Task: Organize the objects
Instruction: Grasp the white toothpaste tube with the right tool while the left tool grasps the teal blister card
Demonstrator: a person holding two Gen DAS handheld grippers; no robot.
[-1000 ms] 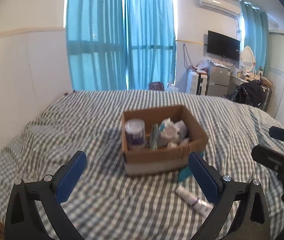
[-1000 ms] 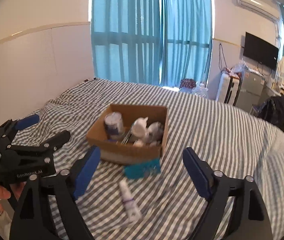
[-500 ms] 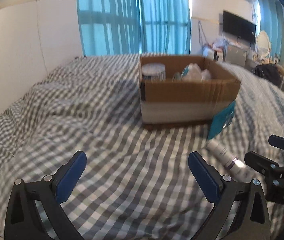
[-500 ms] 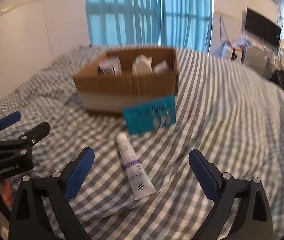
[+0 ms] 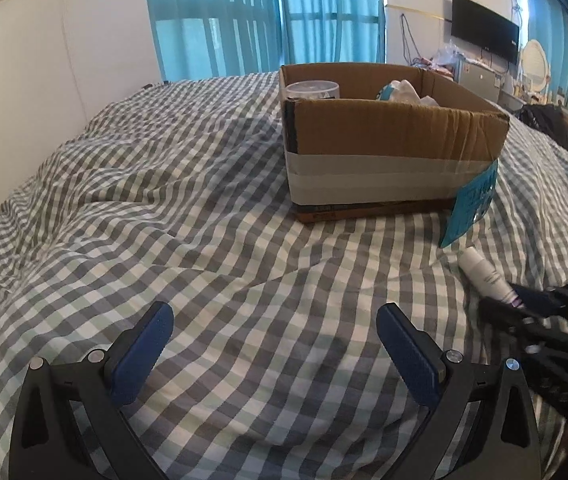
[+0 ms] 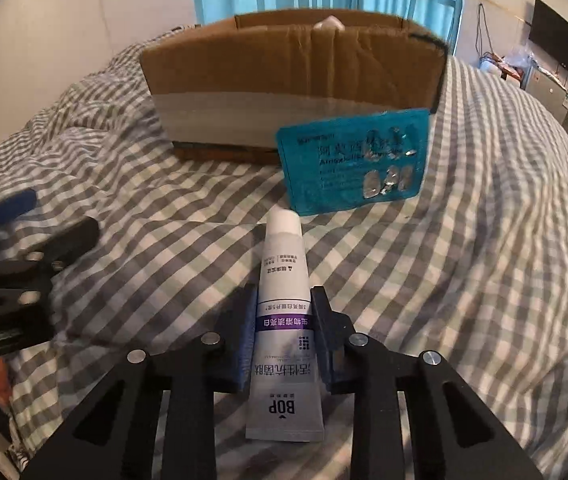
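Gingham bedding point(image 5: 212, 248) carries the cardboard box point(image 6: 296, 80). Right gripper point(image 6: 284, 328) clamps the BOP tube point(image 6: 284, 320) — pickup step. Next: lift, place in box. Left gripper point(image 5: 276, 344) spread wide, empty.

A grey-and-white checked bedspread point(image 5: 204, 240) covers the bed. The brown cardboard box point(image 5: 388, 136) has a pale grey band of tape along its lower wall. A teal blister pack with silvery foil spots point(image 6: 354, 160) leans there. The white tube point(image 6: 284, 320) carries a purple stripe and black lettering. Both black grippers have blue pads point(image 5: 144, 354). Turquoise curtains point(image 5: 264, 12) hang behind.
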